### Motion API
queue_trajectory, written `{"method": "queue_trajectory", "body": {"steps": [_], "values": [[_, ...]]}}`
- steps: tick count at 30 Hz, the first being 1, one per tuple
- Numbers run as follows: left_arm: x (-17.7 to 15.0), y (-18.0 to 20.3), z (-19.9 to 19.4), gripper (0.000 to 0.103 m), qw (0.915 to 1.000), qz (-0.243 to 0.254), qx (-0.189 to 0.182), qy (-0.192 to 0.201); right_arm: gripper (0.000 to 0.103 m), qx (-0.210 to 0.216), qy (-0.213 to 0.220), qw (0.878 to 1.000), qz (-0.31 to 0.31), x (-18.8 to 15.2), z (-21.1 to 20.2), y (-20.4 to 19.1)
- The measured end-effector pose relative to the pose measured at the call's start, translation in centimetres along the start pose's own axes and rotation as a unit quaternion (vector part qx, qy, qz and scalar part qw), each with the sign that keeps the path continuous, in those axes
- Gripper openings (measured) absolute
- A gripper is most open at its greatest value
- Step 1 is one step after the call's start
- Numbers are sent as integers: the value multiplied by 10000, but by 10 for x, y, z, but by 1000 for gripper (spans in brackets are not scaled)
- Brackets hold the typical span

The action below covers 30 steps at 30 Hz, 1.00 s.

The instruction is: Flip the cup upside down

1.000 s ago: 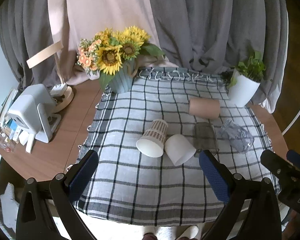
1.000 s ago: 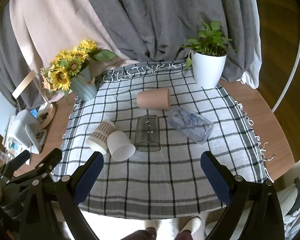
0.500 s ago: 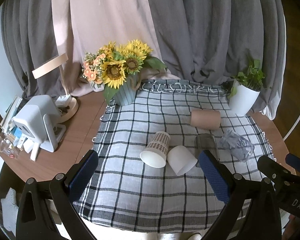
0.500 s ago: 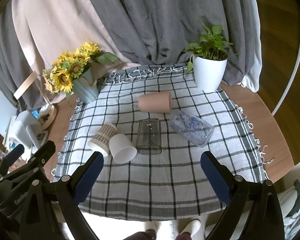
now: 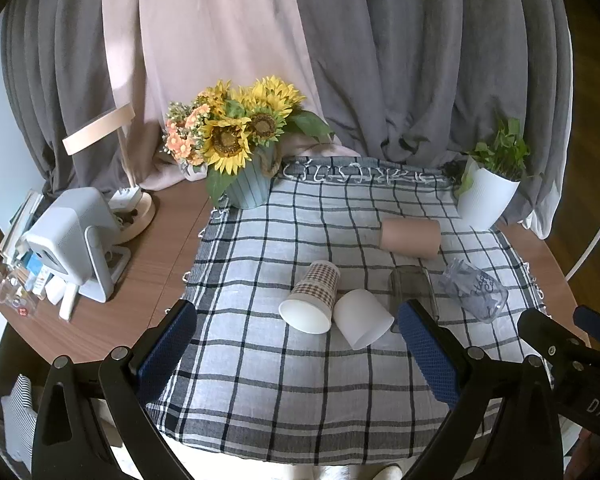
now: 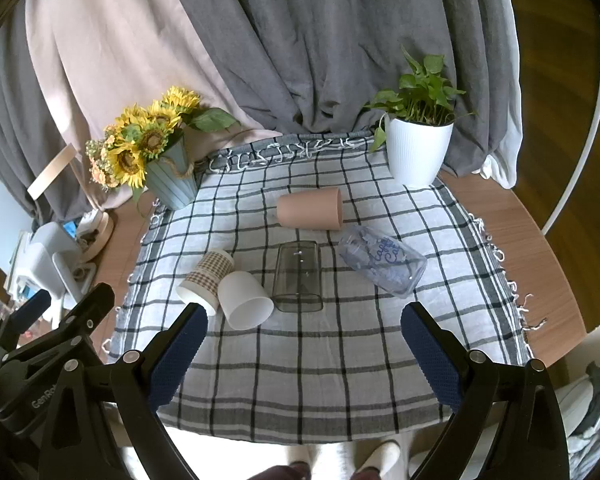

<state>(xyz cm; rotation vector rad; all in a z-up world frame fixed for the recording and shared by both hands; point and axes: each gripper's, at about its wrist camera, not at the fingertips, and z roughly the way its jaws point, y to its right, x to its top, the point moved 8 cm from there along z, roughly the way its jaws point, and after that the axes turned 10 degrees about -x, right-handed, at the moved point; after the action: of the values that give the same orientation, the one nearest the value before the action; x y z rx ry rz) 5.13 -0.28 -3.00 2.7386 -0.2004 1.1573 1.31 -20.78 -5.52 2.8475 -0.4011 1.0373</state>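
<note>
I am holding my left gripper (image 5: 296, 344) and right gripper (image 6: 304, 340) spread wide above the checked cloth's (image 6: 300, 380) near edge, gripping nothing; five cups are lying tipped mid-cloth, the white cup (image 6: 245, 300) nearest

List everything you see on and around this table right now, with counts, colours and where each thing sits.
checked cloth: 1, white with dark lines, covering the table middle
paper cups: 2, one plaid-patterned, one plain white, lying touching, left of centre
smoky glass: 1, grey clear, lying at centre
pink cup: 1, lying behind the glass
printed glass: 1, clear with blue lettering, lying right
sunflower vase: 1, blue-grey, back left
potted plant: 1, white pot, back right
white device: 1, far left on the wood
lamp: 1, beige, behind the device
left gripper: open, above the near edge
right gripper: open, above the near edge
</note>
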Motion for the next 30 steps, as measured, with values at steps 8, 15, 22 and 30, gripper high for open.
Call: {"method": "queue_trajectory", "body": {"steps": [8, 15, 22, 30], "values": [[-1, 0, 0, 103, 10000, 3, -19, -11, 98, 11, 6, 10000, -5, 0, 0, 0], [-3, 1, 1, 103, 10000, 19, -44, -9, 98, 8, 1, 10000, -3, -1, 0, 0], [-4, 1, 3, 103, 10000, 5, -56, -69, 98, 4, -2, 10000, -10, -1, 1, -1], [-5, 0, 7, 103, 9998, -11, -69, -166, 98, -4, -5, 10000, -23, -1, 2, -3]]}}
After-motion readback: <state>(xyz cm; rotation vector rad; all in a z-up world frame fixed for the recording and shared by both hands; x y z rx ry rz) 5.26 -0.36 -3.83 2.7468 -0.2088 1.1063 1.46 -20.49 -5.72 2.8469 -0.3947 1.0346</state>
